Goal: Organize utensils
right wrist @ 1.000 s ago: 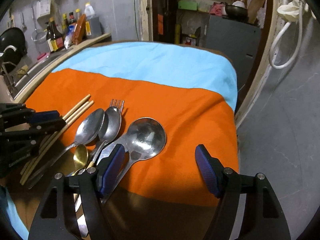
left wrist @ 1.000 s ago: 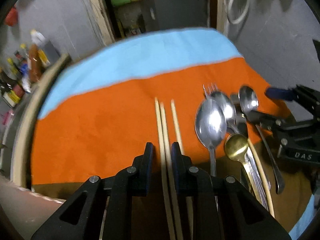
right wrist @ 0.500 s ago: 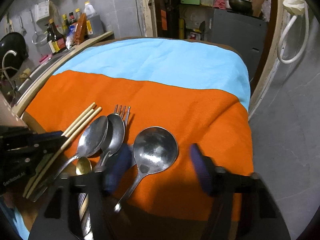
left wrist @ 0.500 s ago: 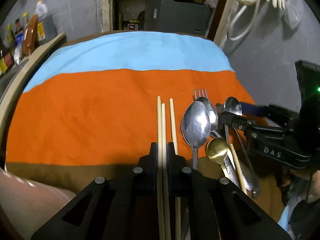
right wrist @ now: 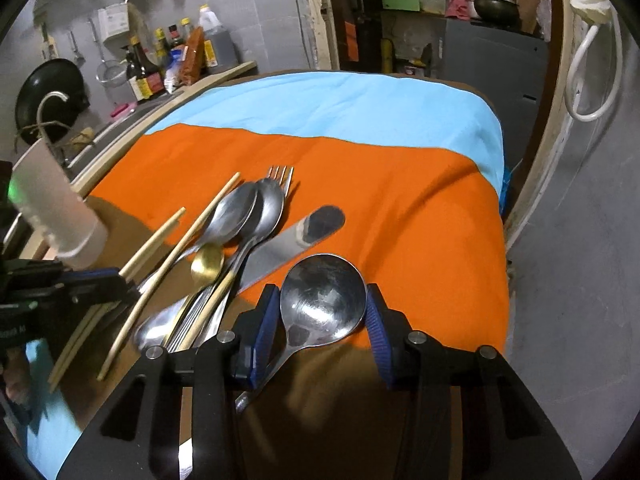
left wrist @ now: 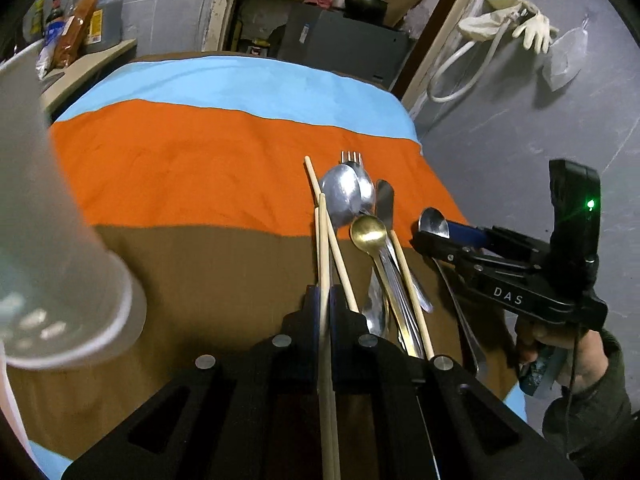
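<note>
The left gripper (left wrist: pixel 325 304) has clamped onto two chopsticks (left wrist: pixel 322 240) and raised them off the cloth (left wrist: pixel 192 160), their tips now shorter against the pile than a second ago; a white cup (left wrist: pixel 60 248) stands close at its left. The right gripper (right wrist: pixel 320 312) has just been closing and now pinches the bowl of the large spoon (right wrist: pixel 323 300). Beyond lie the remaining spoons, knife (right wrist: pixel 296 240) and fork (right wrist: pixel 280 174), unsorted.

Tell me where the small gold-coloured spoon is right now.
In the right wrist view the small gold-coloured spoon lies left of centre in the utensil pile, just below the two overlapping silver spoons and left of the flat silver butter knife.
</note>
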The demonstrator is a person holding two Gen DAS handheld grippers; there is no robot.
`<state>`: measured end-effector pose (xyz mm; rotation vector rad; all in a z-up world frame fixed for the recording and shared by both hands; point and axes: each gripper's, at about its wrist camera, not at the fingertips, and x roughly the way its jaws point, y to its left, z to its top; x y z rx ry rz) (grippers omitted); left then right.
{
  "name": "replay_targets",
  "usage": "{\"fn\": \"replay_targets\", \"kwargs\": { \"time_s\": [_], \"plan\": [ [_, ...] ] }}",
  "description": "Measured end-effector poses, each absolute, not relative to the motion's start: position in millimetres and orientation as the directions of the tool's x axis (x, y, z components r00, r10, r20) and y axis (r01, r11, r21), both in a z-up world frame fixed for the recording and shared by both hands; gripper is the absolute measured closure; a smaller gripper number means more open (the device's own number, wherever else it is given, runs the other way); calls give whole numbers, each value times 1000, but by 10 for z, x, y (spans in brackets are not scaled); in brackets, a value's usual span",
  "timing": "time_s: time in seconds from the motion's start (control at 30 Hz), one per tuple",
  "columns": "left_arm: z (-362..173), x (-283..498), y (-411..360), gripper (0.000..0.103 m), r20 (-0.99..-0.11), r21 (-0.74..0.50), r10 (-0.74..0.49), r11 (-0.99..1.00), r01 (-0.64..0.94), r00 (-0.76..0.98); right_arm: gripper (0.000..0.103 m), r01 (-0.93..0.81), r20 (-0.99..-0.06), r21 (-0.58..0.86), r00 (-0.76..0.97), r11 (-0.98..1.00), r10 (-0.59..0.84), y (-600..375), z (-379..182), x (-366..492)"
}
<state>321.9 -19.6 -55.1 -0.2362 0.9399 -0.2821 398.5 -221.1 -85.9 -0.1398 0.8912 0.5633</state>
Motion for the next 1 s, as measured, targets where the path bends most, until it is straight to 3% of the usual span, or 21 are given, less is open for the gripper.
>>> {"fn": "replay_targets", "kwargs": {
  "time_s": [0.43,0.73,1.0],
  "plan": [
    [-618,3092,-33,101,-759,-338,-348,933,123,550,62,-520,-762,98,509,848,401,-2185,-877,3882],
    [-549,2854,52,101,-634,-424,-442,885,193,634,63,-514,-716,125,546,849,436,-2276,-820,3777],
    [-688,2896,69,100,-698,-426,-421,894,137,579,63,-532,-721,104,542,840,433,-2213,-840,3694]
  ]
}}
